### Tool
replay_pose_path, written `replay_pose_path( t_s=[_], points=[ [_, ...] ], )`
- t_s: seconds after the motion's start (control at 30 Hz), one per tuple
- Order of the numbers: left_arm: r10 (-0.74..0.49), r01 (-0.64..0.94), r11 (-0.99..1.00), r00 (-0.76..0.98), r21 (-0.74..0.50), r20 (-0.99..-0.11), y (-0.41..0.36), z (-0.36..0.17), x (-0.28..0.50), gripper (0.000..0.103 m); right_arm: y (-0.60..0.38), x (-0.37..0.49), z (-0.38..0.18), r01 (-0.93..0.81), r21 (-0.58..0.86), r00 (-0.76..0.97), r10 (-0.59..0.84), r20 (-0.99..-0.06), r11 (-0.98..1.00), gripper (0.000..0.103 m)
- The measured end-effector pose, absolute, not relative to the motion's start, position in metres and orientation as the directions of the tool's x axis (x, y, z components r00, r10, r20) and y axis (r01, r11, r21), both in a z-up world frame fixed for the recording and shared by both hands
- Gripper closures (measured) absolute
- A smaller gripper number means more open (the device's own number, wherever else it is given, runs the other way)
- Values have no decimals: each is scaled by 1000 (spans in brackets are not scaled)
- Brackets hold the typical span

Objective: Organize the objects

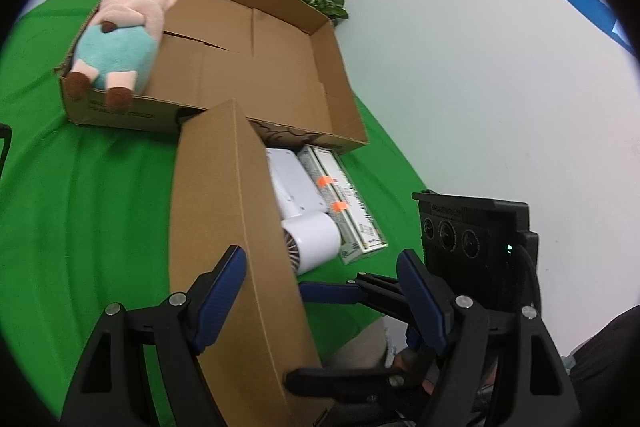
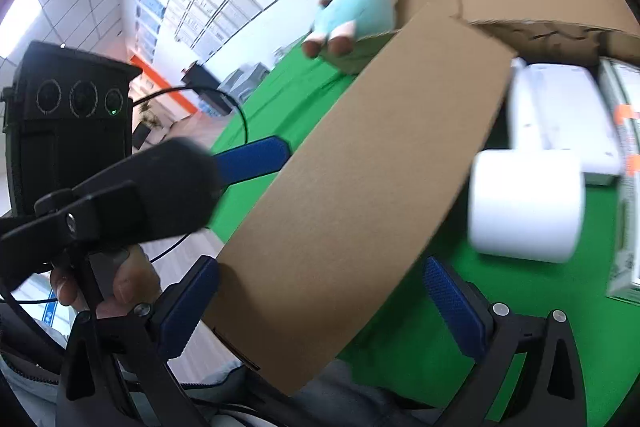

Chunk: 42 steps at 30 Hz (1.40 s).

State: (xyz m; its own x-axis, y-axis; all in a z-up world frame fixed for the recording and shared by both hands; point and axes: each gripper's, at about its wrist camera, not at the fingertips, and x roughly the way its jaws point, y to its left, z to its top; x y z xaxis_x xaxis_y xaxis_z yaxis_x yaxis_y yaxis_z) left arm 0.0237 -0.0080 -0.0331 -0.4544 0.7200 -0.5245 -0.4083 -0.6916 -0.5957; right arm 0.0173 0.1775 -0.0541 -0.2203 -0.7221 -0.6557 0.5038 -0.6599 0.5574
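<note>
Your left tool (image 1: 320, 281) and right tool (image 2: 322, 293) both stand apart — the cardboard flap (image 1: 224, 227) between each one's fingers; hair dryer (image 1: 308, 227) just beyond.

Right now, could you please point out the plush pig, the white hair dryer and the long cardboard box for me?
plush pig (image 1: 120, 41): left wrist view, on its teal belly.
white hair dryer (image 1: 316, 241): left wrist view, on its round barrel.
long cardboard box (image 2: 360, 195): right wrist view, on its broad brown face.

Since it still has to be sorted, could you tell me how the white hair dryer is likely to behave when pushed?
The white hair dryer has a round barrel, so it may roll or pivot. Its smooth shell probably slips against claw pads. It lies against a flat carton, which should block sideways sliding.
</note>
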Motion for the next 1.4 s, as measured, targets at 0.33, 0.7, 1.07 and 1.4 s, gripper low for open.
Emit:
replay_pose_path(
  t_s=[0.33, 0.7, 1.07, 1.4],
  points=[
    [800, -463, -600, -336, -652, -497, 38, -46, 14, 27, 223, 37, -27, 476, 510, -298, -677, -673, -717, 1],
    [734, -416, -674, -467, -610, -493, 12, -34, 14, 27, 208, 51, -30, 509, 431, -300, -622, -723, -746, 1],
    [755, -343, -648, -406, -680, -515, 0, -62, 6, 69, 168, 56, -35, 566, 342, -287, -568, -772, -751, 1],
    [764, -371, -636, -427, -677, -484, -10, -51, 20, 83, 144, 55, -39, 593, 383, -240, -610, -755, -708, 2]
  ],
)
